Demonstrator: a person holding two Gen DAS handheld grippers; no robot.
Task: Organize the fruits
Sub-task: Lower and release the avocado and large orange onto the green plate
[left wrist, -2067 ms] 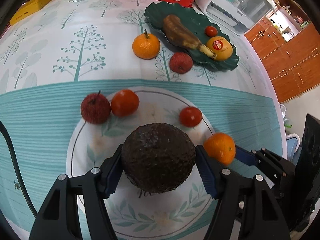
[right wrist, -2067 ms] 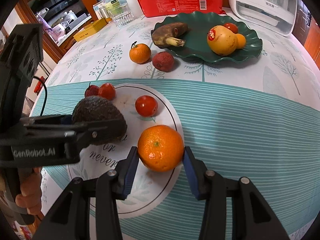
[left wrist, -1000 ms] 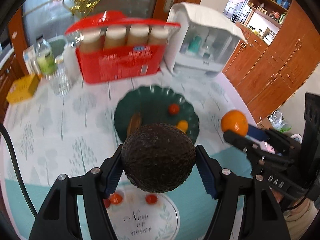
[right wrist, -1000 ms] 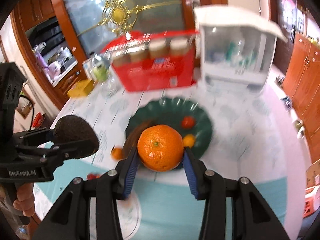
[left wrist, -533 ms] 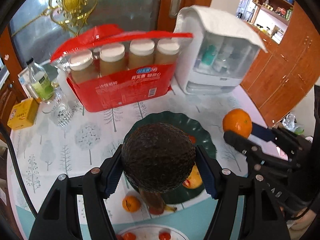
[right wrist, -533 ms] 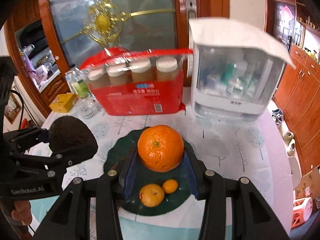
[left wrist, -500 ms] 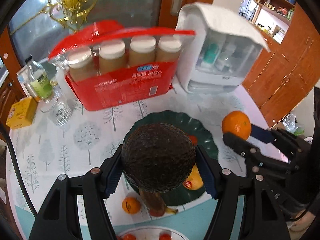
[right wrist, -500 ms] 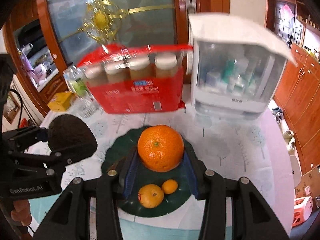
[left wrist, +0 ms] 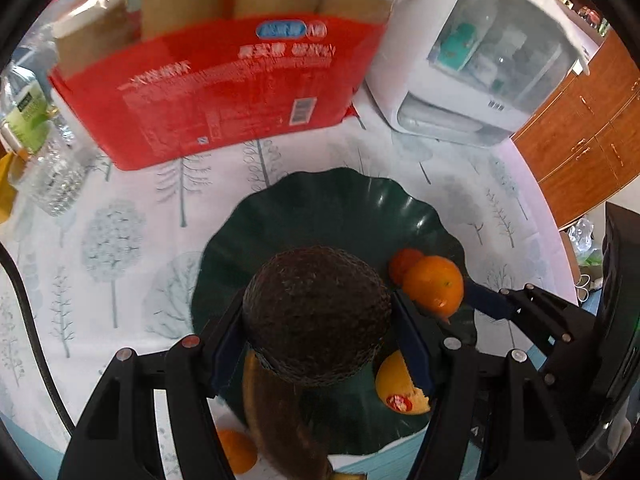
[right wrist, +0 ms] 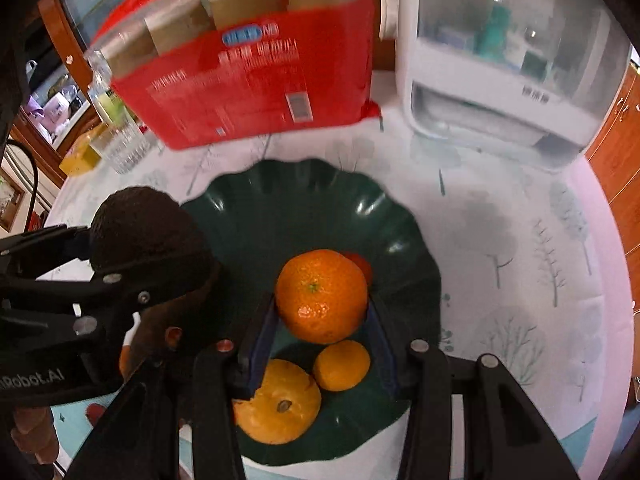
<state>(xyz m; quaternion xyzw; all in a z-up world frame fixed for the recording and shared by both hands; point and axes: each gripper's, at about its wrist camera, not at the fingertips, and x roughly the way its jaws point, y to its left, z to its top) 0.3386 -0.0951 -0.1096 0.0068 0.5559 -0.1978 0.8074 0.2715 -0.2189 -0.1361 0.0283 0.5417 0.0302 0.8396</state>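
The left tool is clenched on a dark avocado, which hangs over the near-left part of the green plate and hides much of it. The right tool grips an orange above the plate's right side. Beneath them, a brown banana is cut off by the avocado, a stickered yellow fruit is half covered by a finger, and a red fruit peeks from behind the orange. Whether either held fruit touches the plate cannot be told.
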